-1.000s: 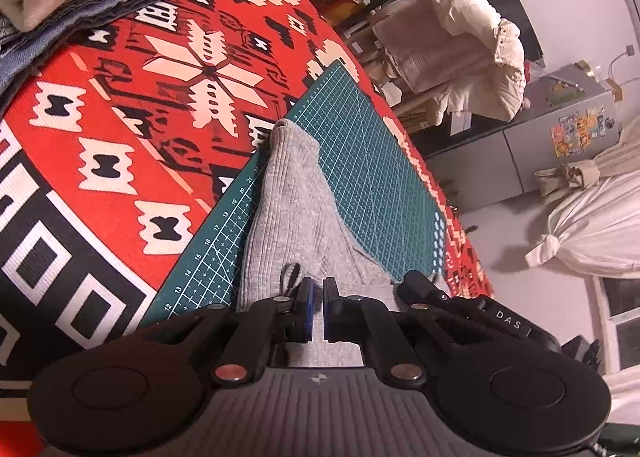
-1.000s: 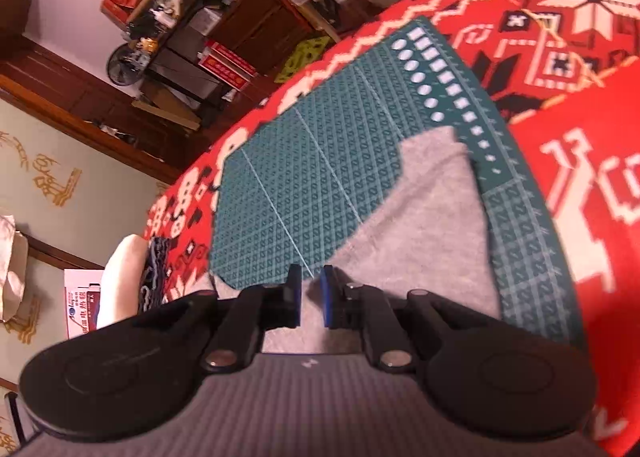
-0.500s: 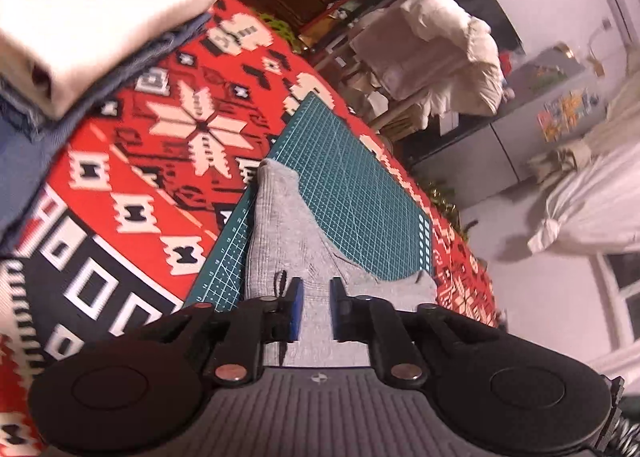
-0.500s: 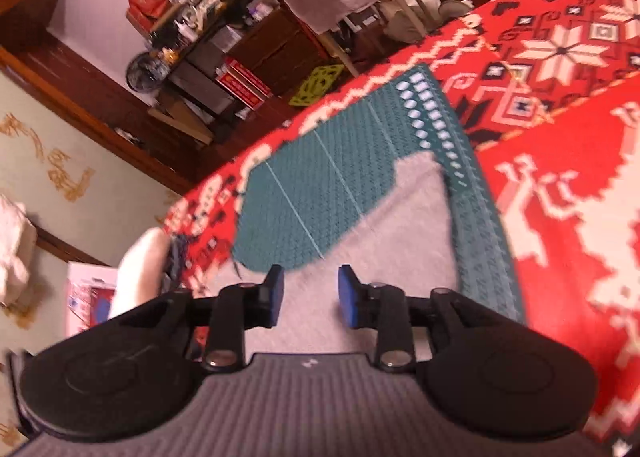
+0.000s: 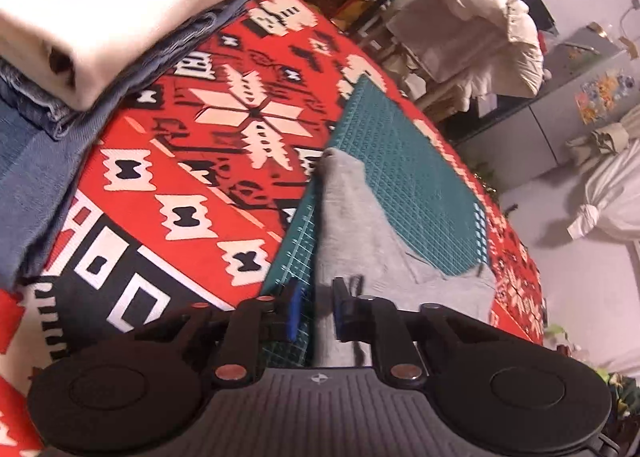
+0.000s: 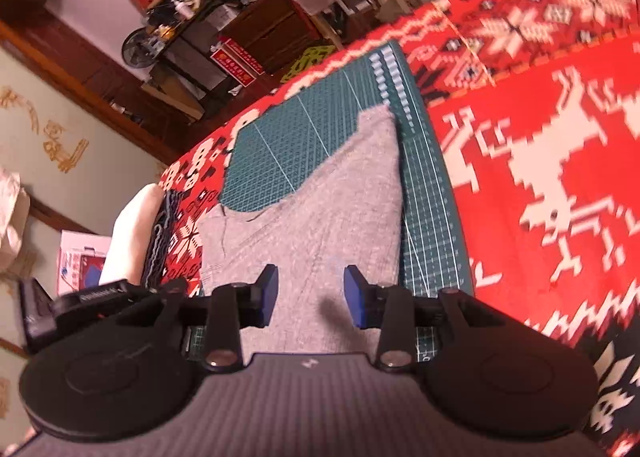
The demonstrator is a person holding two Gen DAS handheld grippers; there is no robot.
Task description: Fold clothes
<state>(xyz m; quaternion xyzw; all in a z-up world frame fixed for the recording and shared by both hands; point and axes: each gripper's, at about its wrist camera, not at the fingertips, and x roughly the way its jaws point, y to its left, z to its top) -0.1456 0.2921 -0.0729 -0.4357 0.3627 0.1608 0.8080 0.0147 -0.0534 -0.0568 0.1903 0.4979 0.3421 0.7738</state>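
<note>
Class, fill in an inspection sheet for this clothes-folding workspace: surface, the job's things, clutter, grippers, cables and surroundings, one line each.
Surface: red patterned cloth with a green cutting mat lying on it.
Job's things: grey garment lying on the mat, one edge near the mat's border; a stack of folded clothes, white piece on top, blue ones below.
Clutter: nothing seen on the cloth besides these.
Grippers: left gripper open, over the garment's edge; right gripper open wide, over the garment; neither holds anything.
Cables: nothing seen.
Surroundings: a chair draped in pale fabric, grey cabinet, crowded shelves, tied white bag.
</note>
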